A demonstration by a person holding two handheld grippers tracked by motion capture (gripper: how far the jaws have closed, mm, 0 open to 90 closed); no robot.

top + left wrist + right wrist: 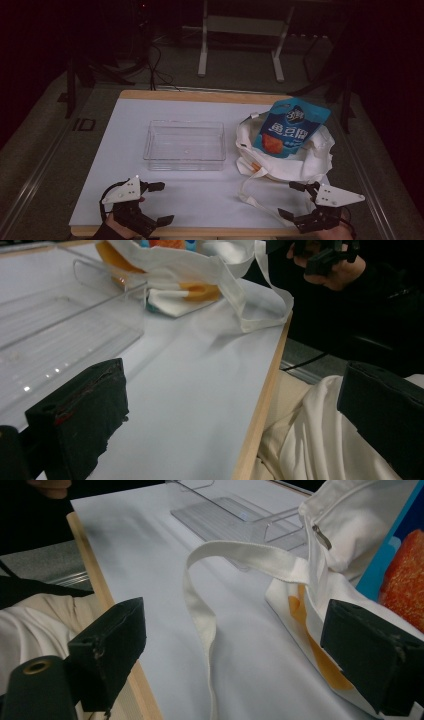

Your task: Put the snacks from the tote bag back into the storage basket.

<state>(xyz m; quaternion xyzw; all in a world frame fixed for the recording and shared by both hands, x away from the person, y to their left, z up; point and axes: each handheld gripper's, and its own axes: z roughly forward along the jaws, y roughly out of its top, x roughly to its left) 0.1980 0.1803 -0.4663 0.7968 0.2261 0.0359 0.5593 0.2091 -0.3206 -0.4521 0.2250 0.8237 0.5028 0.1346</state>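
White table (200, 200): soft white cloth tote bag (310, 160) under light, crinkly blue snack pouch (290, 127); grab pouch's top edge. Left gripper (160, 202), right gripper (290, 199) both spread, empty.

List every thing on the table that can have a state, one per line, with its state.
Clear plastic bin: upright, empty, beside the bag.
White tote bag: lying flat, mouth open, strap trailing toward the table's near edge.
Blue snack pouch: sealed, lying on top of the bag.
Left gripper: open, holding nothing, at the near edge.
Right gripper: open, holding nothing, close to the bag's strap.
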